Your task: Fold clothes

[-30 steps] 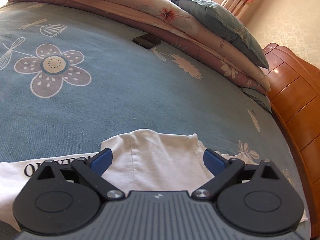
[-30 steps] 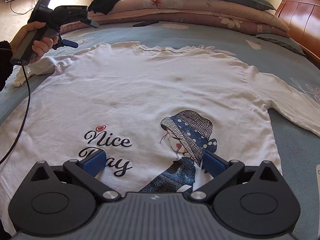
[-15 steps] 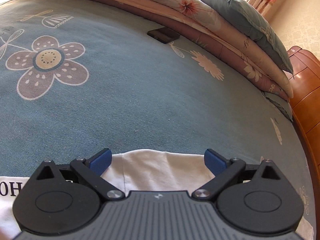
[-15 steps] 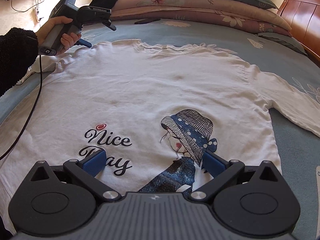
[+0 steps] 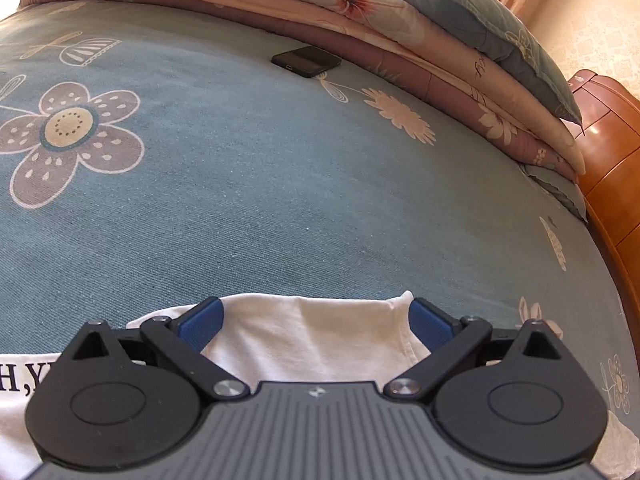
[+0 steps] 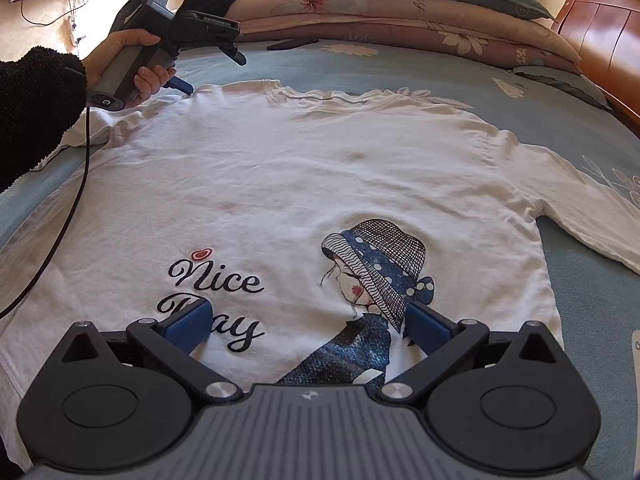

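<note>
Holding: we keep both grippers spread wide.
Left gripper (image 5: 316,320): over white printed cotton shirt (image 6: 320,176) corner.
Right gripper (image 6: 306,330): above its print.

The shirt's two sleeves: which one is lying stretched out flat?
The sleeve on the headboard side lies stretched out flat on the bedspread. The other sleeve, below the left gripper, is bunched up.

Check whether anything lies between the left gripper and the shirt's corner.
Nothing visible does. The left gripper is open, its fingers on either side of the shirt corner, with only white cloth in the gap. The phone lies well beyond, near the quilts.
</note>
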`<state>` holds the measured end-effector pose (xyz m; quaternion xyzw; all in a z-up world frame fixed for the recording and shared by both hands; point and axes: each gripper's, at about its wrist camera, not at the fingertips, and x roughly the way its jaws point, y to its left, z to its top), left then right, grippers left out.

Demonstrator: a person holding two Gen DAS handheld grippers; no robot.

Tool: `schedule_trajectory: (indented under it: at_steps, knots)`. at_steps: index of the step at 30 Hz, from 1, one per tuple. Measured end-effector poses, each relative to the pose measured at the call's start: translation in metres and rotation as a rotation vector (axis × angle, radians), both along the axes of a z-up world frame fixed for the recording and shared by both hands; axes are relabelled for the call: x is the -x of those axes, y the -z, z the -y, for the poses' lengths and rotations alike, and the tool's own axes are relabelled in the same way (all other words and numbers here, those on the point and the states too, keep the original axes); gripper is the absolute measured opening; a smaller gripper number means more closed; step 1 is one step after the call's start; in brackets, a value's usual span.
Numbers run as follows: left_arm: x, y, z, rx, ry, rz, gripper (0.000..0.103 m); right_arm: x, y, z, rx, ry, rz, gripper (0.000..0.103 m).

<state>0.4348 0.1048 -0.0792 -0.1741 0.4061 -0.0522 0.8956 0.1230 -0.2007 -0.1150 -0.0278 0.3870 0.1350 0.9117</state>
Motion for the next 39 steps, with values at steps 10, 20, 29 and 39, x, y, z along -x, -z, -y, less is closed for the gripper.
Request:
schedule_trajectory:
  at_steps: [10, 20, 29, 39]
  knots:
    - [0.127, -0.049, 0.047, -0.043, 0.299, 0.049, 0.099, -0.002, -0.001, -0.004, 0.011, 0.022, -0.022, 0.103]
    - [0.178, 0.01, 0.07, -0.137, 0.331, -0.076, 0.1, -0.001, -0.002, -0.005, 0.015, 0.052, -0.039, 0.103]
    - [0.152, 0.016, 0.041, -0.164, 0.213, -0.017, 0.101, 0.0, -0.002, -0.005, 0.022, 0.039, -0.034, 0.103]
    - [0.163, 0.001, 0.032, -0.133, 0.181, 0.005, 0.102, 0.015, -0.016, 0.012, -0.097, 0.035, 0.02, 0.103]
